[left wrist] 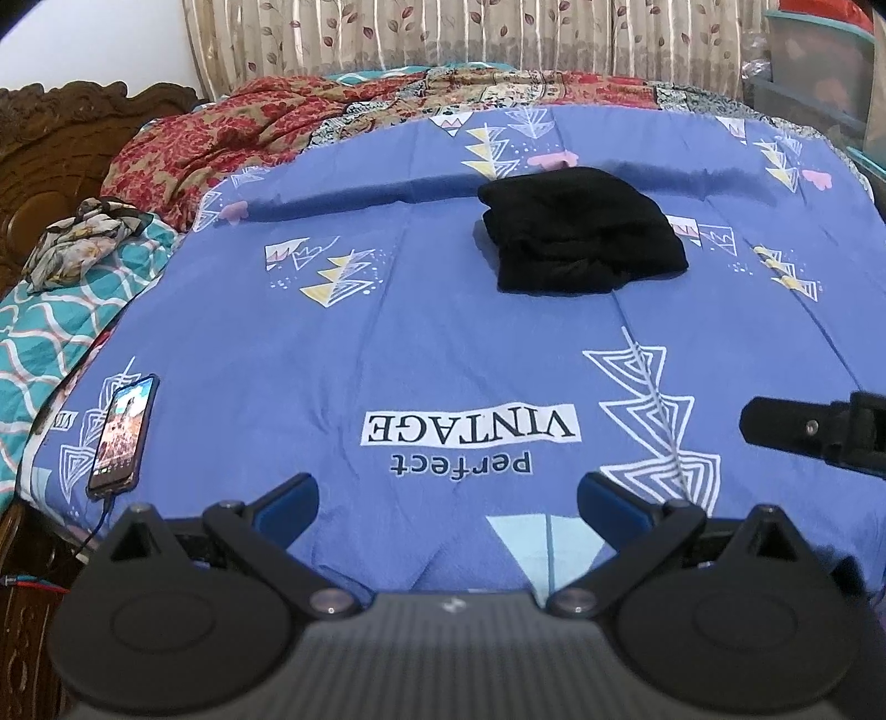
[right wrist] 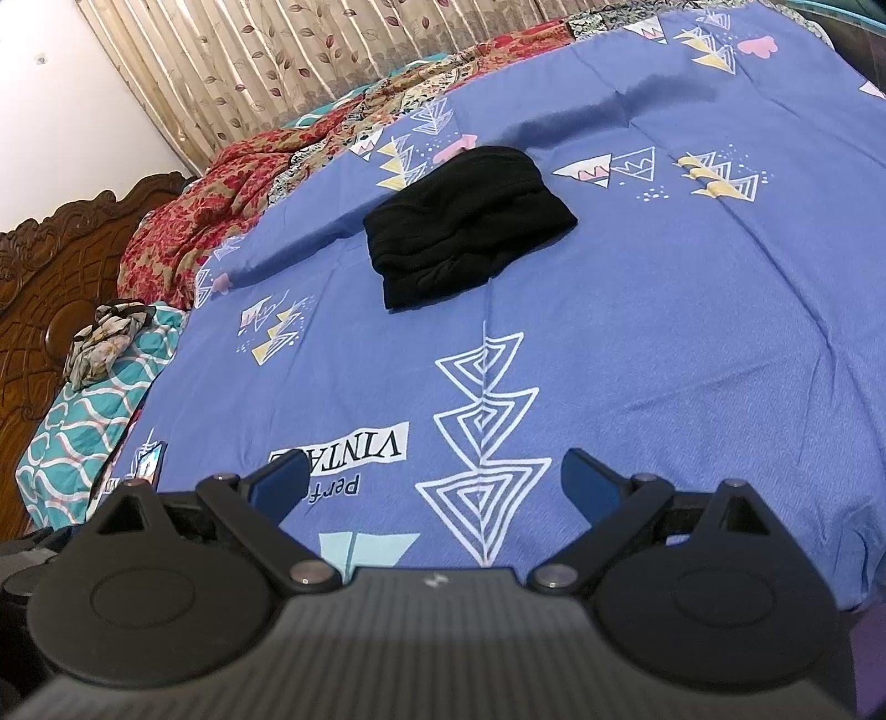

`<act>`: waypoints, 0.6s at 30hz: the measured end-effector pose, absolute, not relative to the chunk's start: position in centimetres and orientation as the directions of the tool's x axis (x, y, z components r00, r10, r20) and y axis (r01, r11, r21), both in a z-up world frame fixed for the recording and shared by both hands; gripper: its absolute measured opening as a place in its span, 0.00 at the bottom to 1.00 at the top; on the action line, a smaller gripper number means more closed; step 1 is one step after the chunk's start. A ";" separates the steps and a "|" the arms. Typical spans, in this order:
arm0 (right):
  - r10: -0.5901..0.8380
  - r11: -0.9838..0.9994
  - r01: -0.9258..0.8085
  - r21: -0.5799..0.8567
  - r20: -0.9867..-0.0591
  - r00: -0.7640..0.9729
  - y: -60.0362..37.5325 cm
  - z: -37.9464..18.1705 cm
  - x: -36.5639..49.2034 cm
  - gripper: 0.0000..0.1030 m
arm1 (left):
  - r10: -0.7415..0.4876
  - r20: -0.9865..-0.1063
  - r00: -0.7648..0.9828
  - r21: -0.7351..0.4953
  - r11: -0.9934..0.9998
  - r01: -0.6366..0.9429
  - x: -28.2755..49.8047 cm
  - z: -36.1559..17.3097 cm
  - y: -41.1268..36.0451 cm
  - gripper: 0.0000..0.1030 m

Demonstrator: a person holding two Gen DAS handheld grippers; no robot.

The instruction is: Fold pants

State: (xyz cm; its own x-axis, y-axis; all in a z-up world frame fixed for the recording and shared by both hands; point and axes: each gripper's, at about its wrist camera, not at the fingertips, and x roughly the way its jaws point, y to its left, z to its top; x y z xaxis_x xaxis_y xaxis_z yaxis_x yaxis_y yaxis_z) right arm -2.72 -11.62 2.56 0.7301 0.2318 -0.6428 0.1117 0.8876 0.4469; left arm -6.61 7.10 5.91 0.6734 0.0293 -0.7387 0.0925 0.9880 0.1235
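The black pants [left wrist: 581, 232] lie folded into a compact bundle on the blue patterned bedsheet [left wrist: 387, 343], toward the far middle of the bed. The same pants [right wrist: 465, 227] appear in the right wrist view, far ahead of the fingers. My left gripper [left wrist: 448, 495] hovers near the bed's front edge, open, with nothing between its blue pads. My right gripper [right wrist: 434, 479] is likewise open and empty, well short of the pants. Part of the right gripper [left wrist: 808, 429] shows at the right edge of the left wrist view.
A phone [left wrist: 123, 435] with a lit screen and cable lies at the front left of the sheet. A red floral blanket [left wrist: 221, 144] and a teal quilt [left wrist: 50, 338] with a crumpled cloth [left wrist: 83, 238] lie left. A carved wooden headboard [right wrist: 61, 266] and curtain [left wrist: 443, 33] stand behind.
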 end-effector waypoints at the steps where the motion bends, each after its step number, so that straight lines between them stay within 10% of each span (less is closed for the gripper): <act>1: 0.233 0.887 0.112 0.449 -0.643 0.730 -11.7 2.5 -2.7 0.96 | 0.029 -0.740 0.672 0.124 0.988 0.094 -6.6 5.9 7.1 1.00; 18: 0.240 0.877 0.122 0.465 -0.643 0.727 -12.1 2.0 -2.6 0.96 | 0.045 -0.756 0.653 0.148 0.984 0.104 -6.2 5.3 6.5 1.00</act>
State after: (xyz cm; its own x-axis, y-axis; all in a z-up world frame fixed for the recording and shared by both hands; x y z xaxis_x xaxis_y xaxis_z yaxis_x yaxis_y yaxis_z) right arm -2.58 -12.07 2.01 0.7275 0.2397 -0.6429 0.1221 0.8768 0.4651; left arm -6.20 6.48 5.29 0.6531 0.0449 -0.7560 0.1037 0.9835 0.1479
